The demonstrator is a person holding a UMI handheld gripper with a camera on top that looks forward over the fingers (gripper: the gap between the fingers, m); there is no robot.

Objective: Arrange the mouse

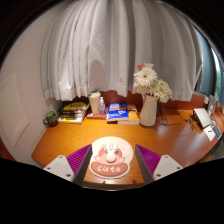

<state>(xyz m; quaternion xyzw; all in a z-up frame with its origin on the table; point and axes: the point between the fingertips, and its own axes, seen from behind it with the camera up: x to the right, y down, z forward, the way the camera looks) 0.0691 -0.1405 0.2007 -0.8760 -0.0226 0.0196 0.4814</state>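
A white and pink mouse [110,160] with a face drawn on it and the word "cute" sits between my two fingers. My gripper [112,150] is shut on it, the purple pads [80,157] pressing on both of its sides. It is held above the near part of the wooden desk [170,140]. The underside of the mouse is hidden.
A white vase of white flowers [149,100] stands at the back right of the desk. Blue books [120,112], a pale cup [96,102], a stack of books [72,110] and a small dark pot [51,118] line the back. Flat items [205,122] lie at the far right. White curtains hang behind.
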